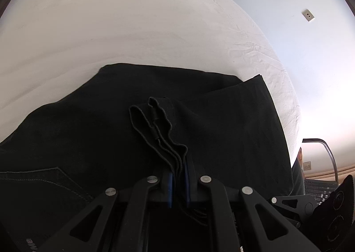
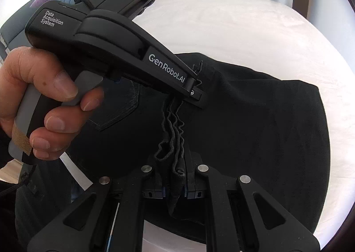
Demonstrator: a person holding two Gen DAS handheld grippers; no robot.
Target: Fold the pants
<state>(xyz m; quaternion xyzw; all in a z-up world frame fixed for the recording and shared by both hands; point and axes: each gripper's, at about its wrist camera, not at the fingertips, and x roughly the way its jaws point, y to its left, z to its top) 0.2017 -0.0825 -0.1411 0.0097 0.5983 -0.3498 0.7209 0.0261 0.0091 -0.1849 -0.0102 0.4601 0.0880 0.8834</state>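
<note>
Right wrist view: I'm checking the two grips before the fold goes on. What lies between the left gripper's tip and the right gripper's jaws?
In the right wrist view, only a bunched, wavy hem of the black pants spans from the left gripper to the right gripper; both are shut on it.

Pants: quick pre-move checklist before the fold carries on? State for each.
1. Left gripper gripping the hem edge: ok, jaws shut on stacked layers of the pants.
2. Right gripper gripping the same bunched edge: ok, jaws shut on cloth.
3. All layers caught in both grips: cannot tell, the loops fan out above the jaws.
4. Both grippers close together on one edge: ok, the left one sits just ahead in the right wrist view.
5. Rest of the pants flat on the bed sheet: ok, only slight rumpling.
6. Hand secure on the left gripper's handle: ok.
</note>
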